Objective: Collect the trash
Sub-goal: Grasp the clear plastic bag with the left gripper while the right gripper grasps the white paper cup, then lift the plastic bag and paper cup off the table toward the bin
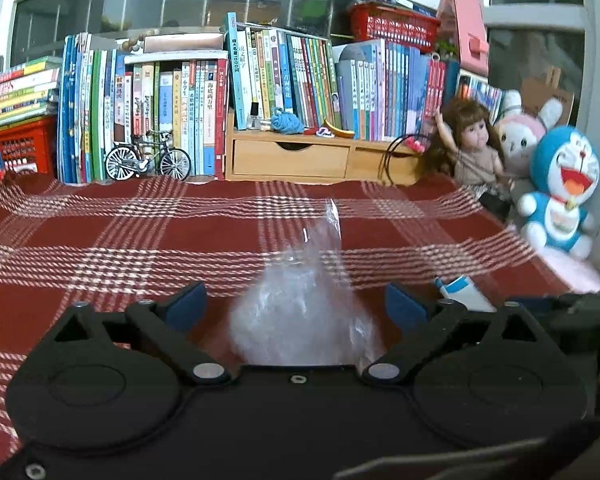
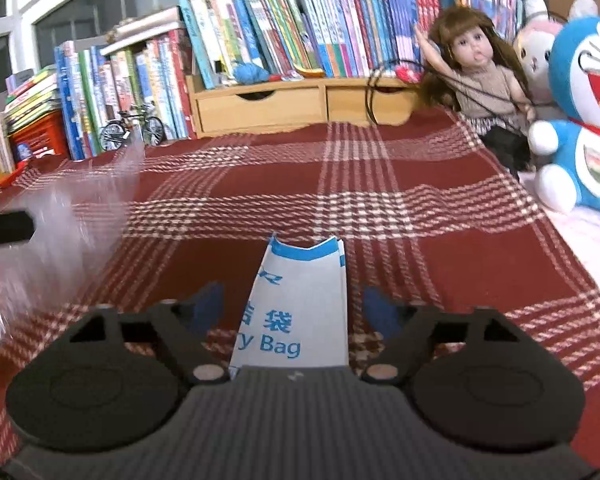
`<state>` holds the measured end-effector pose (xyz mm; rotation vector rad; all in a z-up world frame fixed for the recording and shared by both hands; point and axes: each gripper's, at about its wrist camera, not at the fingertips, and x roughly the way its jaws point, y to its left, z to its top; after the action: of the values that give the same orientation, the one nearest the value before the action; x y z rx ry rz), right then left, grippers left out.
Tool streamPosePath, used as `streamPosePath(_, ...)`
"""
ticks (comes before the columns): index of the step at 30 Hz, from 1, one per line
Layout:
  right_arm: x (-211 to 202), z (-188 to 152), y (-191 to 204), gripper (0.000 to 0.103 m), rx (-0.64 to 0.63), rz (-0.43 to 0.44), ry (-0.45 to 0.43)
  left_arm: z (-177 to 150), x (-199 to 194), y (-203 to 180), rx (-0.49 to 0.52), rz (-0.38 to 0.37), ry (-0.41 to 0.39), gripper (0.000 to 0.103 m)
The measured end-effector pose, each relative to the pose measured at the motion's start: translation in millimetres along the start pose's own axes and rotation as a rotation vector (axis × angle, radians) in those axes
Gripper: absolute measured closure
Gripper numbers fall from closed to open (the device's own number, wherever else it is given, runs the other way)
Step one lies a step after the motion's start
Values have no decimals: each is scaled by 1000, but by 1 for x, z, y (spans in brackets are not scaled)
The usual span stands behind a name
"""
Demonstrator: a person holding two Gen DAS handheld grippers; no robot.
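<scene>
A crumpled clear plastic bag (image 1: 300,328) rests on the red plaid tablecloth (image 1: 120,240), right between the blue pads of my left gripper (image 1: 295,305). That gripper is open, its pads wide apart and not touching the plastic. In the right wrist view the plastic (image 2: 60,224) is a blur at the left. A white paper bag with blue print (image 2: 300,308) lies between the wide-apart pads of my open right gripper (image 2: 296,309). Its top edge (image 1: 464,294) shows in the left wrist view, beside the right gripper's body.
Rows of books (image 1: 284,76) and a wooden drawer organiser (image 1: 300,158) line the back edge. A model bicycle (image 1: 148,160) stands in front of the books, and a red crate (image 1: 20,148) sits far left. A doll (image 2: 484,64) and a blue plush toy (image 2: 588,120) crowd the right side.
</scene>
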<state>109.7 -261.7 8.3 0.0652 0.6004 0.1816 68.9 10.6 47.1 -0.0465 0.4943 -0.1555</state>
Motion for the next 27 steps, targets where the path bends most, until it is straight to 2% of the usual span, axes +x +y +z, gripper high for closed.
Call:
streamPosePath(3,10,2,2,4,-1,-37,24,-4,-1,-6,62,20,-8,1)
streamPosePath(7,22,2,6,4,-30,-36,77,-11,0,-17,190,6,-26,0)
streamPosePath(9,28,1,10,4,-52,-44,86,-14,11,-23,234,40,-8,0)
streamPosePath(11,29,0,13,9,-69,-42,84,-16,26,-24,236,79,46,0)
streamPosePath(14,24,-3,15,23,-79,-19,67,-21,42,-22,183,78,124,4)
streamPosePath(15,21,-4,15,31,-88,-12,59,-23,41,-21,158,88,104,13)
streamPosePath(16,18,-5,16,40,-96,-14,52,-23,39,-20,150,89,93,16)
streamPosePath(17,15,-5,17,41,-105,-15,43,-23,36,-21,147,87,90,20)
streamPosePath(19,7,-6,16,51,-107,1,20,-22,28,-22,144,79,75,32)
streamPosePath(22,-5,-6,16,66,-118,-4,-20,-20,13,-25,170,69,31,33)
streamPosePath(27,-22,-4,18,69,-107,26,-44,-13,-13,-32,173,40,-9,33)
